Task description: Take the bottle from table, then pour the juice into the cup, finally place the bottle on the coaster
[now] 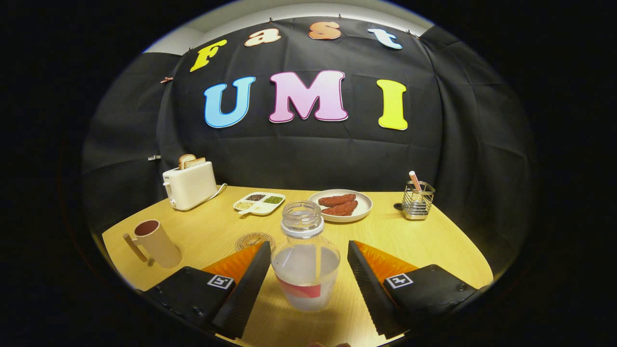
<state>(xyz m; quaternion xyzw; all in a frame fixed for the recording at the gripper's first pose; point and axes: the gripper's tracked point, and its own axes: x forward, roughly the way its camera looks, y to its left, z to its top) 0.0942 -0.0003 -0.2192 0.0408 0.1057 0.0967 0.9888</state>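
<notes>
We see the gripper (308,284) with its jaws apart, one either side of the bottle (305,262), neither touching it. The bottle stands upright and uncapped on the worktop (434,236). Just beyond the left jaw lies the coaster (251,239); further left stands the cup (155,242). Beyond sit a plate (361,208), a divided tray (260,203), a toaster (189,185) and a wire holder (417,201).

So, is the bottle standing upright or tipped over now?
Upright. The bottle stands on the table with its open neck pointing up, between the fingers of the open tool, which do not touch it.
</notes>
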